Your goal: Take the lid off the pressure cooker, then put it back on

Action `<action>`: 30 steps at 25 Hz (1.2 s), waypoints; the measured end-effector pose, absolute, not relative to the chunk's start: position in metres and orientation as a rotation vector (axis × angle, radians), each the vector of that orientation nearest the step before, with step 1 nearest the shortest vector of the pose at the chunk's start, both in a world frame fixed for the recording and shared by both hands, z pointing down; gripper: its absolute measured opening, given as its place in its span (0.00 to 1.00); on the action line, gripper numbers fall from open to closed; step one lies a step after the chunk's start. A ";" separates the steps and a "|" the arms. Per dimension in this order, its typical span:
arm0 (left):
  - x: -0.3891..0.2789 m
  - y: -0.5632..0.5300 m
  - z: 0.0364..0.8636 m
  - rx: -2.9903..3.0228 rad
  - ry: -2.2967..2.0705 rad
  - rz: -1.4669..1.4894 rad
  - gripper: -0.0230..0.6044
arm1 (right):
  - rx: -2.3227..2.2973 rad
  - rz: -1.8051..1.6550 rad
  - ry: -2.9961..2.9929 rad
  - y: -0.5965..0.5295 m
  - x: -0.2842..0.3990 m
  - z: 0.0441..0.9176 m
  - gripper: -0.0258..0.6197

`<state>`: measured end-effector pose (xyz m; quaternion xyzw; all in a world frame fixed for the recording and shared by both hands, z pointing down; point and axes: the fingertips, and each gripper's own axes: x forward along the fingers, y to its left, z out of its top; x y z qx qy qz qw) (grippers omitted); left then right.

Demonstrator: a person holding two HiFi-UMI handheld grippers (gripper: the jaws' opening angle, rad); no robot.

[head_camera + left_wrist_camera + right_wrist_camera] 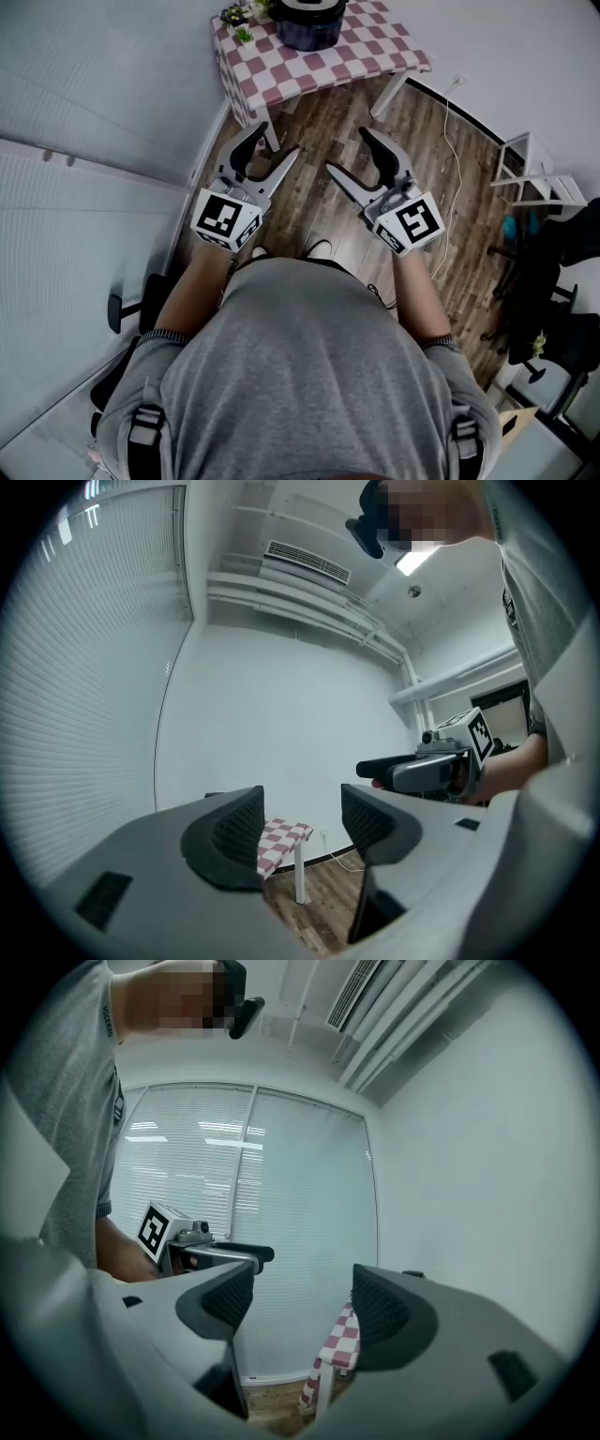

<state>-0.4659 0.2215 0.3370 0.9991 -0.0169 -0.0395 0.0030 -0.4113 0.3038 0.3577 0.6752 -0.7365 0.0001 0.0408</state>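
Head view, with both gripper views. The pressure cooker [309, 23], a dark pot, is cut off by the top edge of the head view. Only its lower body and part of a rim show, so how the lid sits cannot be judged. It stands on a small table [375, 52] under a red-and-white checked cloth, beside small green plants [236, 17] that are too small to make out further.

The left gripper [278, 141] and the right gripper [347, 150] are held level and side by side, apart from each other. Each has its jaws spread wide and released, with nothing between the pads. Both point toward the table. The cooker lies ahead of the two grippers and well apart from them, roughly in line with the gap that separates them, with bare wooden floor [319, 206] in between.

Each gripper view shows only a corner of the checked cloth and one white table leg through the open jaws. The cooker itself falls outside both views. In each, the other gripper appears to the side, partly hidden behind the near jaw.
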 end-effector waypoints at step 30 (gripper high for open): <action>-0.296 0.090 0.350 3.145 0.020 -0.105 0.48 | 2.039 0.041 -2.208 0.158 -0.249 0.366 0.58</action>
